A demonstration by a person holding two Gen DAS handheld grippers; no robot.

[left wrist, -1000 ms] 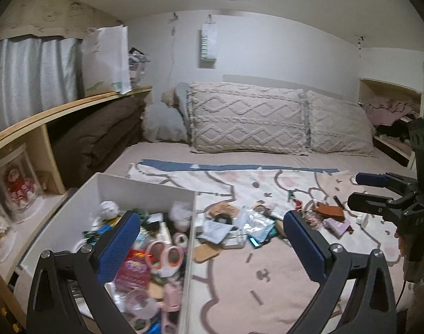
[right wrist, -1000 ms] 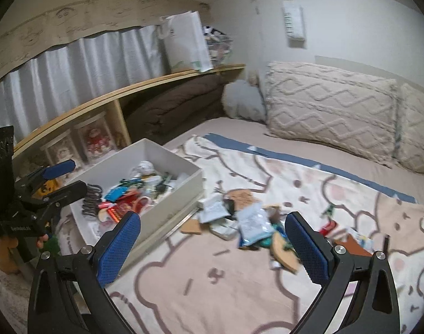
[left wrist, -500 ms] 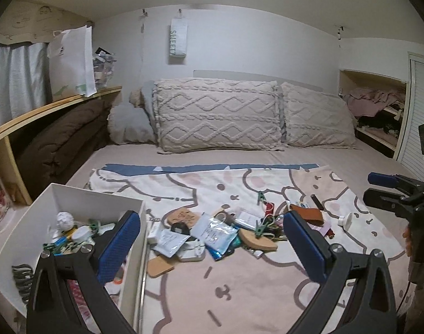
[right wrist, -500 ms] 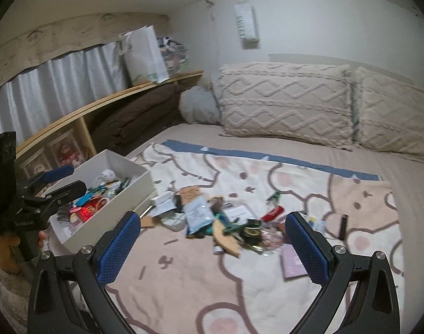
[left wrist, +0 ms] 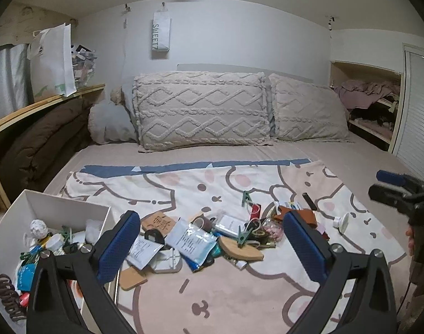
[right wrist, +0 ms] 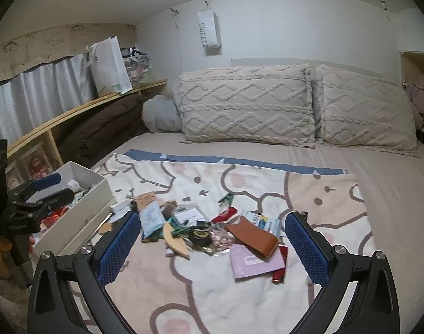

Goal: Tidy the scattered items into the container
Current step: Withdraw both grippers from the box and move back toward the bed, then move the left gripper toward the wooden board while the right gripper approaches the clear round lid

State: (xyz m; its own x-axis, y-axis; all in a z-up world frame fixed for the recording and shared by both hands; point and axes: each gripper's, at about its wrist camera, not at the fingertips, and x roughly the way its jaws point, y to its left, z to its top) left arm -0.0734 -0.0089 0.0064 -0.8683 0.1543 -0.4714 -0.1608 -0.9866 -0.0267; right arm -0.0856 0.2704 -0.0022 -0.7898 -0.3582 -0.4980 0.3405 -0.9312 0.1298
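Observation:
A white box [left wrist: 67,203] holding several small items stands at the bed's left edge; it also shows in the right wrist view [right wrist: 84,208]. A pile of scattered items lies on the cartoon blanket: a blue-white packet [left wrist: 191,240], a brown leather case [right wrist: 253,236], a pink card [right wrist: 255,261], a green clip [left wrist: 246,196], a wooden piece [left wrist: 242,250]. My left gripper [left wrist: 212,247] is open and empty, above the pile's near side. My right gripper [right wrist: 212,247] is open and empty, above the pile.
Two knitted pillows [left wrist: 201,111] lie at the bed's head. A wooden shelf [left wrist: 45,103] with a white bag runs along the left. An open cupboard [left wrist: 370,105] with clothes is at the right. A brown duvet [left wrist: 42,142] lies under the shelf.
Both cameras swung right, from the white box toward the pile on the blanket. Both grippers stayed open and empty.

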